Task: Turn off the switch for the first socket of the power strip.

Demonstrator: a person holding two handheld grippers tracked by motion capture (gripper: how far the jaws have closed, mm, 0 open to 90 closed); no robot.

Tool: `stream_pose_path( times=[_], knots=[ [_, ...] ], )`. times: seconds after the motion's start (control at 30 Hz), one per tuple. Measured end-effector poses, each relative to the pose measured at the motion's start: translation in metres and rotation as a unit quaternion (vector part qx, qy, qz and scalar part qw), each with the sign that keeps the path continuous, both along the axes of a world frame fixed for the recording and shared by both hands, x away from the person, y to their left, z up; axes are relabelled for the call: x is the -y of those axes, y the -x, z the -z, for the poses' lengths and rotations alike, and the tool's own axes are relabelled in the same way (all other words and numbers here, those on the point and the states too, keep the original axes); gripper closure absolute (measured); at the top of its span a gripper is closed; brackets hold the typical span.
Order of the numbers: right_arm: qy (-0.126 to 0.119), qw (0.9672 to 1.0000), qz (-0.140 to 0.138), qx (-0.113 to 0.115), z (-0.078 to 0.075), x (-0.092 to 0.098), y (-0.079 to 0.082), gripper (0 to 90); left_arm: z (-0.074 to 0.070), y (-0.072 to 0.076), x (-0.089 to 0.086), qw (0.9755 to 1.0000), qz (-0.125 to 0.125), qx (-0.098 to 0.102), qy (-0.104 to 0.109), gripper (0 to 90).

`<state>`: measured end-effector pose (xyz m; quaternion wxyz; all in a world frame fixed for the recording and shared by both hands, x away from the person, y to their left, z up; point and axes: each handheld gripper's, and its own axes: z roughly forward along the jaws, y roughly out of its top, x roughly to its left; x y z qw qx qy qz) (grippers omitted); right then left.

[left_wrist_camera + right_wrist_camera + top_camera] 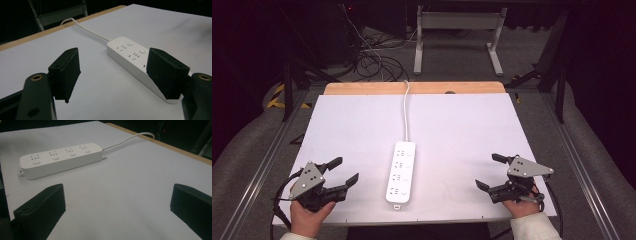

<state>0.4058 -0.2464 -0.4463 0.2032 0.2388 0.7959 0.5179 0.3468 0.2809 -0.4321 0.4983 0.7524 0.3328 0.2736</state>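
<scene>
White sheeting covers the table (362, 125), and the power strip (401, 172) lies flat near its centre, its cable (406, 110) running off toward twelve o'clock. At eight o'clock the left gripper (343, 172) stands spread and empty; at four o'clock the right gripper (489, 171) likewise. Nothing looks handled yet; seemingly all the work remains.

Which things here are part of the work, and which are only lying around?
Part of the work: power strip; its cable; left gripper, open; right gripper, open.

Only around: white table; tangled floor cables; grey frame behind.
</scene>
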Motion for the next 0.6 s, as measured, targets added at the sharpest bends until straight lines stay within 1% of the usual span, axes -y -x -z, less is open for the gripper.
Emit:
stream_pose_path(
  times=[0.1, 0.17, 0.23, 0.27, 0.37, 0.43, 0.6],
  knots=[
    [0.000, 1.0000, -0.001, 0.000, 0.000, 0.000, 0.000, 0.3, 0.000, 0.000, 0.002, 1.0000, -0.001, 0.000, -0.004, 27.9],
    [-0.001, 1.0000, -0.002, 0.000, 0.000, 0.000, 0.000, 0.3, -0.002, -0.001, 0.005, 0.9999, -0.002, 0.002, -0.016, 28.6],
    [-0.001, 1.0000, -0.002, 0.000, 0.001, 0.000, 0.000, 0.3, -0.003, -0.002, 0.006, 0.9998, -0.003, 0.005, -0.019, 29.2],
    [-0.001, 1.0000, -0.002, 0.000, 0.001, 0.000, 0.000, 0.3, -0.004, -0.003, 0.007, 0.9997, -0.002, 0.007, -0.024, 29.9],
    [0.000, 1.0000, -0.002, 0.000, 0.001, 0.000, -0.001, 0.3, -0.008, -0.005, 0.010, 0.9996, 0.007, 0.005, -0.026, 30.5],
    [0.001, 1.0000, -0.003, 0.000, 0.001, -0.001, -0.001, 0.3, -0.011, -0.008, 0.014, 0.9995, 0.013, -0.001, -0.028, 32.9],
    [-0.001, 1.0000, -0.003, -0.002, 0.001, -0.001, -0.001, 0.3, -0.016, -0.012, 0.020, 0.9994, 0.024, -0.003, -0.025, 36.3]
  ],
)
